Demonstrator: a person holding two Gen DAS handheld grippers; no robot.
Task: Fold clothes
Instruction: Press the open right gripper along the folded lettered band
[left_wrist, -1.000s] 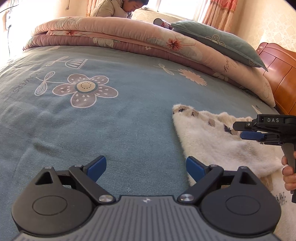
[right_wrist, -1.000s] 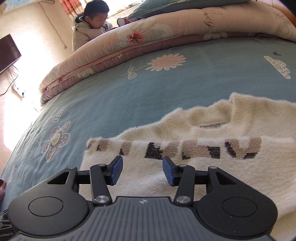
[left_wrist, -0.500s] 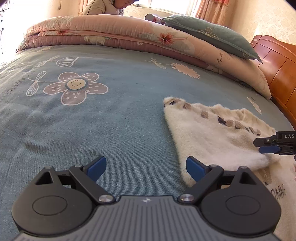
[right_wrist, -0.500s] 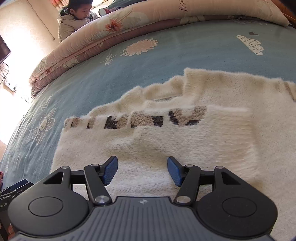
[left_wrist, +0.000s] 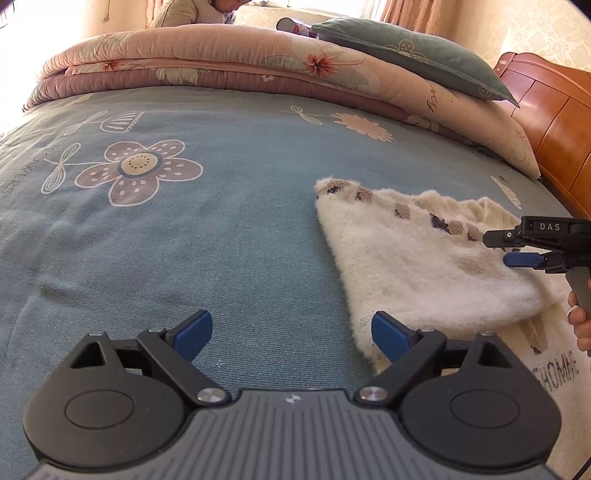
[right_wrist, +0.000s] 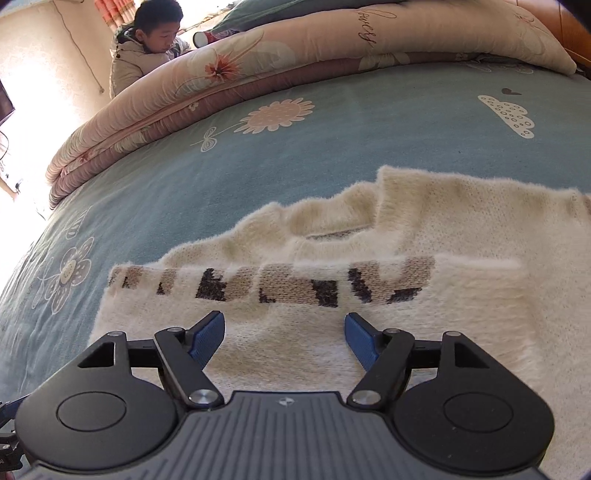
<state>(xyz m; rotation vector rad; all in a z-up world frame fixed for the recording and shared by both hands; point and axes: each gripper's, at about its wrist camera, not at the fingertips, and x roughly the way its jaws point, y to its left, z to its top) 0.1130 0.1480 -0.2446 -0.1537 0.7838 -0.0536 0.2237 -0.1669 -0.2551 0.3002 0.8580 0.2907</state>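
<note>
Here, fuzzy cream sweater (right_wrist: 369, 332) lies part-folded w/ brown-black band; left jaws apart, right jaws opening, both empty.

A fluffy cream knitted sweater (right_wrist: 424, 325) lies near on the blue flower-print bedsheet (right_wrist: 332, 155), with the folded pink floral quilt (right_wrist: 258, 70) far behind it.

The cream sweater (right_wrist: 369, 332) is running off the right edge of the right wrist view, and its near hem is lying hidden behind the gripper body. In the left wrist view, the right gripper (left_wrist: 517, 254) is being cut off by the right edge, with only fingertips of the hand (left_wrist: 580, 321) showing. The sweater's printed lettering (left_wrist: 554, 371) is appearing partly cropped and illegible. The person (right_wrist: 147, 55) beyond the folded quilt (right_wrist: 258, 74) is being hidden below the chest.
</note>
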